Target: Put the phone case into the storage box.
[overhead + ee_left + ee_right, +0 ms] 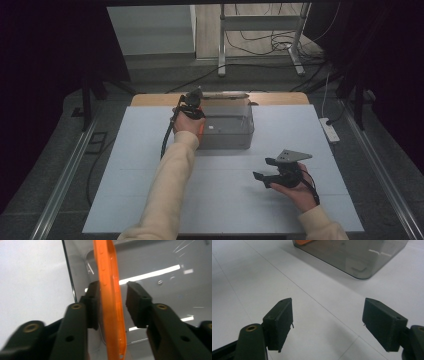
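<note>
Between the left fingers: orange lid point(110, 302), upright at the clear box point(227, 127) edge, fingers point(136, 305) parted, one side off it.
Right gripper point(265, 175): wide apart, empty, over the bench point(150, 200).
Left to do: withdraw.

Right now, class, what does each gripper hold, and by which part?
Nothing is gripped. The left gripper straddles the box's orange handle, one pad touching, the other apart. The right gripper is open.

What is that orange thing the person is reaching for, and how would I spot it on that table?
Start at the white table, then find the clear grey plastic box near its far edge. The orange piece is a flat, thin strip standing at the box's left end, between the jaws of the left gripper, one of which stands off it. It is the sole brightly coloured thing among white, grey and black.
</note>
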`<state>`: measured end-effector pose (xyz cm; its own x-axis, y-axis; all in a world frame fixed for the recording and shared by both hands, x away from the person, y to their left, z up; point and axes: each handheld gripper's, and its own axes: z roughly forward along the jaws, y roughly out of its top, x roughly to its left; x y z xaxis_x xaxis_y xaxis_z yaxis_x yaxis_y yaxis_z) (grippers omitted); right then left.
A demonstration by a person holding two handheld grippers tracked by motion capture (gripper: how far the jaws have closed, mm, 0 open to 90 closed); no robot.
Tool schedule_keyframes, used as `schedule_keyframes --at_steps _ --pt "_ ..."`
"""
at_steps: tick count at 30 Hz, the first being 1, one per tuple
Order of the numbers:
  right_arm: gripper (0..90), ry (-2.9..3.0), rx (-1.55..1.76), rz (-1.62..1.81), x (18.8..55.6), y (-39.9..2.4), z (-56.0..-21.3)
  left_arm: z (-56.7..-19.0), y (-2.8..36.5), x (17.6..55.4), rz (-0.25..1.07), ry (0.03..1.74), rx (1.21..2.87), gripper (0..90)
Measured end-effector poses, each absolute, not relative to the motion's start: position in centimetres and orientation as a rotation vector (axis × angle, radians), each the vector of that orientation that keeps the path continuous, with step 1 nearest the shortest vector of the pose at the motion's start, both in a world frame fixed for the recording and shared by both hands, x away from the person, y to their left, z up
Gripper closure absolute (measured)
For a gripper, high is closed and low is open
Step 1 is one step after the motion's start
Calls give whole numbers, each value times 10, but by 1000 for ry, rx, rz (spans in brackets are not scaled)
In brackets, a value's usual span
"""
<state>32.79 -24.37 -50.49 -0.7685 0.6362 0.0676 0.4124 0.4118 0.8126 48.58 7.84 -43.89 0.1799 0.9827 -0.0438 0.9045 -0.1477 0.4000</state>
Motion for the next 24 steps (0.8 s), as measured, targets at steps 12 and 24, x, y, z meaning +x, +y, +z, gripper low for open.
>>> schedule_keyframes --at_steps 12,24 --pt "247 2418 915 1286 328 -243 -505 -426 84 481 342 1735 2122 534" --pt "247 2412 923 1284 328 -244 -505 -421 88 478 332 1627 2145 468"
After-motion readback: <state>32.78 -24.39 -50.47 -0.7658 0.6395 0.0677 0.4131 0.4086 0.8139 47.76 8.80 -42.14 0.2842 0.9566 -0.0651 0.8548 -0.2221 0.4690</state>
